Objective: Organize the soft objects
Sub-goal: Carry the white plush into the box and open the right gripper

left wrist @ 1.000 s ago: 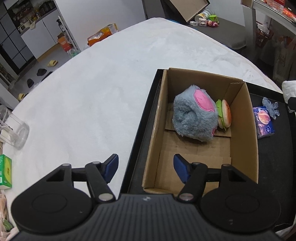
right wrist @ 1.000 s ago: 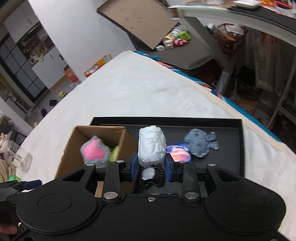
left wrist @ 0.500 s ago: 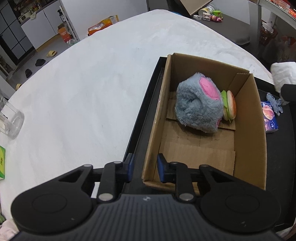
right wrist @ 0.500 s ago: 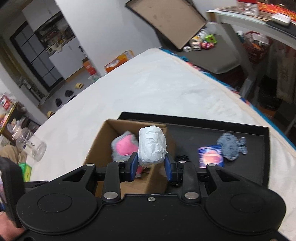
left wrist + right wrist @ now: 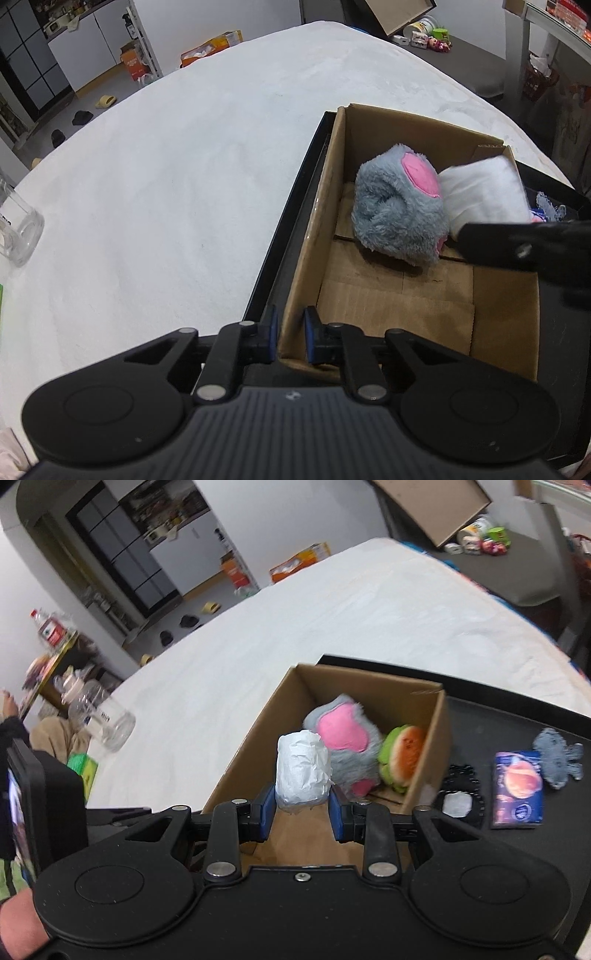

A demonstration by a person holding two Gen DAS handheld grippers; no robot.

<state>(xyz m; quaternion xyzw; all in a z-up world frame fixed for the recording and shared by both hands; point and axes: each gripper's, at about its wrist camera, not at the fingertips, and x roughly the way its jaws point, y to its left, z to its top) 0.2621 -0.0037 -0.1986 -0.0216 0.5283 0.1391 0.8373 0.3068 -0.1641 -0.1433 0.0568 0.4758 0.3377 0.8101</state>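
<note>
Left gripper [image 5: 290, 334] fingers nearly closed, pinching the box [image 5: 306, 236] near-left wall. Right gripper [image 5: 302, 814] fingers clamp the white roll [image 5: 303, 773] – held over the box, just beside the grey plush [image 5: 345, 749]. Near half of the box floor is bare – tray [image 5: 517, 716] right of it.

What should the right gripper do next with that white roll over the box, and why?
Probably open and drop it. The right gripper holds the white roll above the cardboard box, beside the grey plush, while the left gripper pinches the box's near wall, steadying it.
</note>
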